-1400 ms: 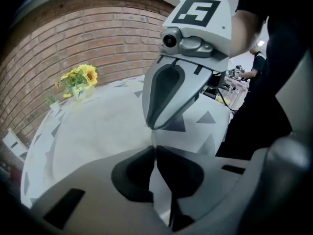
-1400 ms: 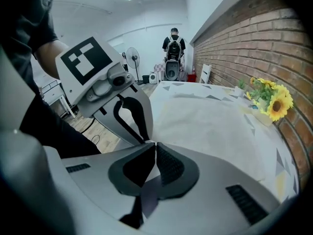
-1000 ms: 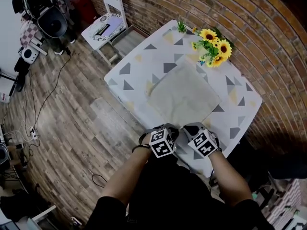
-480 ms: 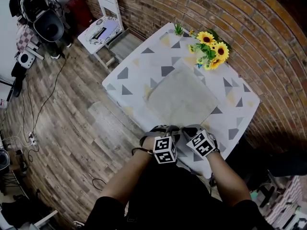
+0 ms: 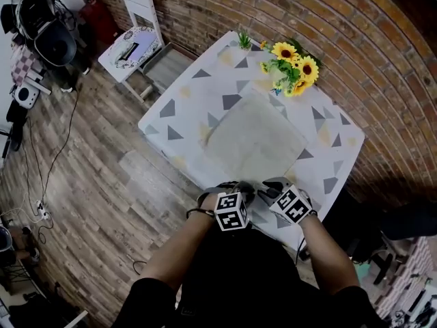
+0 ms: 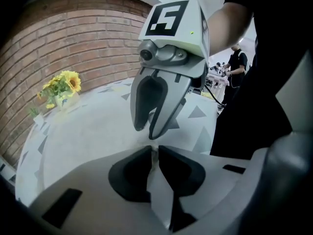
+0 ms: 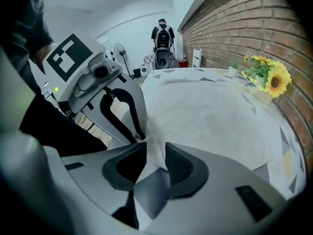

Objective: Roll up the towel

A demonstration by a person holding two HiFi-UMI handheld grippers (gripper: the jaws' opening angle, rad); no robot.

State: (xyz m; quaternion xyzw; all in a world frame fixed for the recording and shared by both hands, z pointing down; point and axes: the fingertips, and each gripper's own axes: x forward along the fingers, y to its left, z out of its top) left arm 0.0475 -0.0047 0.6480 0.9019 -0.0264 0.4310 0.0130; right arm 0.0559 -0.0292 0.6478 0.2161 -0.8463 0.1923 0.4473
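A beige towel (image 5: 256, 139) lies flat on the patterned tablecloth, one corner towards me. Both grippers sit side by side at that near corner. My left gripper (image 5: 240, 186) has its pads nearly together on a fold of the towel's edge (image 6: 152, 153); its jaws have just been closing. My right gripper (image 5: 271, 186) has just been opening: a raised fold of towel (image 7: 155, 146) stands in the gap between its pads, which do not press on it. In the left gripper view the right gripper (image 6: 147, 130) hangs just ahead, and the right gripper view shows the left gripper (image 7: 138, 136) close by.
A vase of sunflowers (image 5: 293, 67) and a small green plant (image 5: 244, 39) stand at the table's far edge by the brick wall. A white chair (image 5: 133, 36) is at the far left. Camera gear (image 5: 41, 26) and cables lie on the wooden floor.
Both grippers have stayed at the towel's near corner. The left gripper's cube has rolled a little. The towel lies as before.
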